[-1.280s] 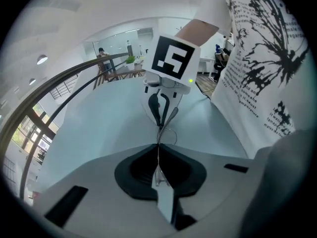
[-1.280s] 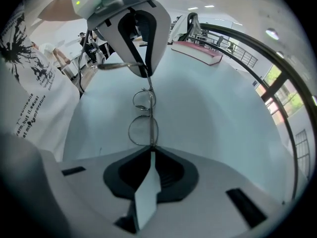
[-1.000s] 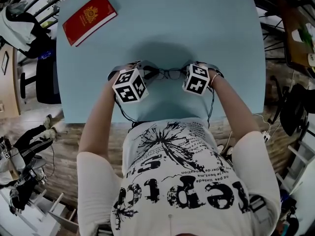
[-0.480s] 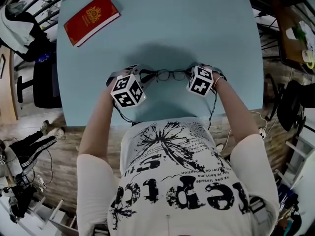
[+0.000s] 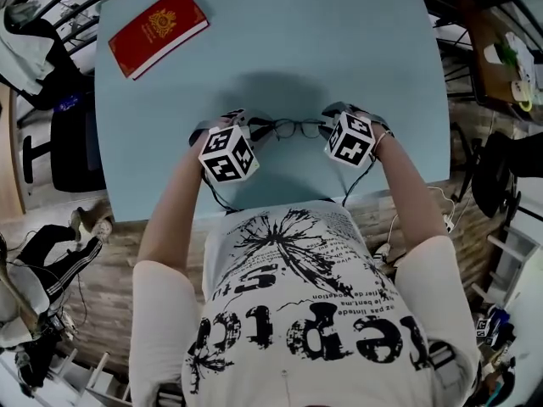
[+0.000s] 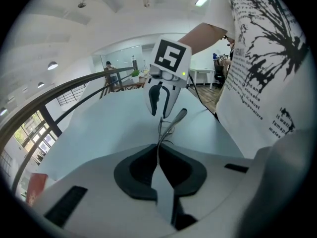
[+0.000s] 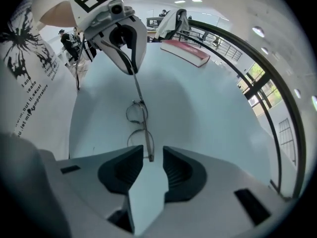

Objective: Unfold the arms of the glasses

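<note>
Between the two grippers, near the front edge of the table (image 5: 356, 41), the glasses (image 5: 297, 128) are found, much where they were seen a second ago. Whether they rest on the table cannot be told.

The change is at the right gripper (image 7: 152, 158). Its jaws, held narrow until a moment ago, are opening and now stand wide, and the gripper has been lifted a little. The tip (image 7: 149, 152) of one arm is seen in the gap between the pads and is touched by neither, so that arm has been let go. The left gripper (image 6: 157, 158) has not been altered. Its jaws are pressed together on the thin wire of the other arm, and the glasses are steadied by that grip alone.

The release is judged to mark the end of a pull on the right-hand arm rather than a slip, since the glasses have not been knocked aside. How far that arm has been swung out cannot be told. In the right gripper view it is seen running alongside the lenses (image 7: 136, 114), so it may not yet be fully out. A fresh grip there, or work on the left-held arm, is likely to be called for next. The book (image 5: 159, 30) lies well apart at the far corner.
</note>
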### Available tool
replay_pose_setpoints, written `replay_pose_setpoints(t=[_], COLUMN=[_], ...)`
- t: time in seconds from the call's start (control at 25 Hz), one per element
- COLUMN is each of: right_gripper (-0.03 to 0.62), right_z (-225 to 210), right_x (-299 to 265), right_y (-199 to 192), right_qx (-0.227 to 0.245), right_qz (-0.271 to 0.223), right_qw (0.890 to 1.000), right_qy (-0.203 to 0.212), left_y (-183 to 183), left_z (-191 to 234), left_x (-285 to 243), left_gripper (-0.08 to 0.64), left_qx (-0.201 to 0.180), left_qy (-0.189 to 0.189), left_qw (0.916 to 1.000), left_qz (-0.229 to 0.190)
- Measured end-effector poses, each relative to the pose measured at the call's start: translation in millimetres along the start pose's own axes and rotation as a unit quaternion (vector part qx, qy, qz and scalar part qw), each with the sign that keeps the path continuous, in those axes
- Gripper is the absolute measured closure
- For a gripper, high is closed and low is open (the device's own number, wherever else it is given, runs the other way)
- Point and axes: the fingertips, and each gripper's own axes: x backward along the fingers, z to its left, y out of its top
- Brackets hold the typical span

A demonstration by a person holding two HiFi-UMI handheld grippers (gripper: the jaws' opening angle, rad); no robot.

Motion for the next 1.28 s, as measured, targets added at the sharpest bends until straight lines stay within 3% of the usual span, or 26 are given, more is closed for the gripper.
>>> replay_pose_setpoints(t=[0.24, 0.64, 0.92, 1.28], right_gripper=[0.488, 0.552, 0.569, 0.571], right_z=[19.8, 22.0, 20.9, 14.5], right_x=[-10.9, -39.2, -35.2, 9.8], right_y=[52.5, 69.0, 68.9, 68.7], right_qx=[0.051, 0.11, 0.12, 0.104], right_qz=[-0.026, 0.008, 0.001, -0.073], right_qw=[0.998, 0.993, 0.992, 0.992], right_qy=[0.023, 0.034, 0.031, -0.013], left_y=[5.2, 2.2, -0.5, -7.3], left_z=[-0.3, 7.1, 7.6, 13.6], left_x=[0.4, -0.3, -0.2, 3.9], left_gripper=[0.534, 0.534, 0.534, 0.534], left_qx=[0.008, 0.029, 0.032, 0.045], left_qy=[0.001, 0.002, 0.004, 0.029], left_qw=[1.0, 0.9995, 0.9993, 0.998], left_qz=[0.004, 0.011, 0.017, 0.035])
